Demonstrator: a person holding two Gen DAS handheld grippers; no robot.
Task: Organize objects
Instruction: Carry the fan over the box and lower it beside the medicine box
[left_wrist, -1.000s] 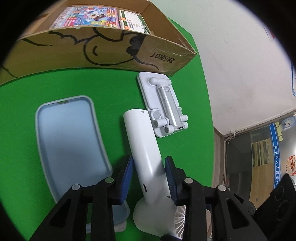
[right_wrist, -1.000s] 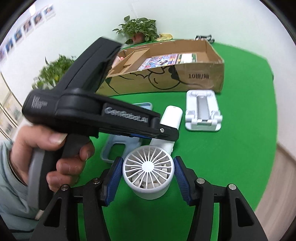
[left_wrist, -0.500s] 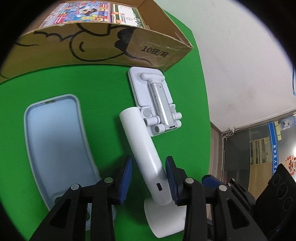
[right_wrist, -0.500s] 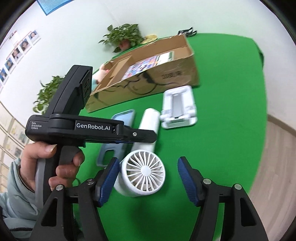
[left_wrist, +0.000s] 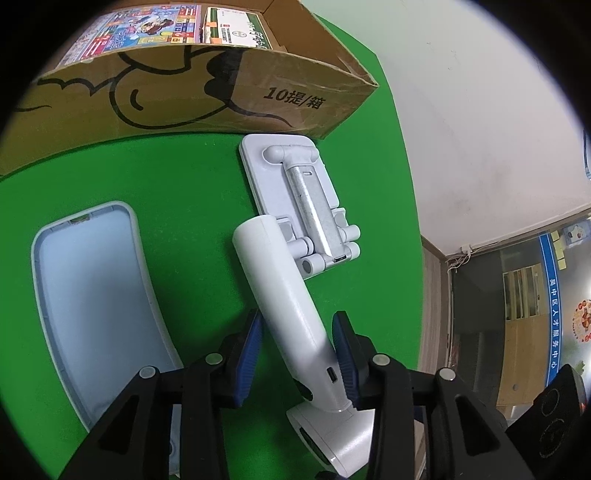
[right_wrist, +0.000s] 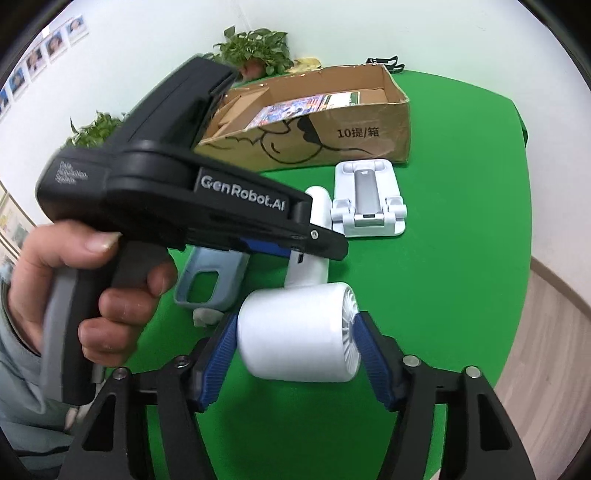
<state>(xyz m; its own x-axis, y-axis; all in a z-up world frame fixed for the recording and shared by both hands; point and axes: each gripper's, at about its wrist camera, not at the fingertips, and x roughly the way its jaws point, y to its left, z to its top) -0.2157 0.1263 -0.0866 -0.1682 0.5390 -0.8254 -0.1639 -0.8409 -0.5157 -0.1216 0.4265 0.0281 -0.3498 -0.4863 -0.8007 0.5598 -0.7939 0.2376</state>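
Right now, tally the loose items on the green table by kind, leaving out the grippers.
Handheld fan: 1
Phone stand: 1
Phone case: 1
Cardboard box: 1
Total: 4

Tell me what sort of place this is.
Probably an office or service-centre room set up for recording: a green-covered table, portrait photos on the wall, potted plants, and a signed glass front.

- The white plastic handheld fan (left_wrist: 295, 314): head cut off by the left wrist view's bottom edge.
- The pale blue soft phone case (right_wrist: 210, 280): mostly hidden behind the black left gripper body (right_wrist: 177, 199).
- Printing on the flat colourful packets (left_wrist: 147, 26) inside the brown cardboard box (left_wrist: 221, 88): too small to read.
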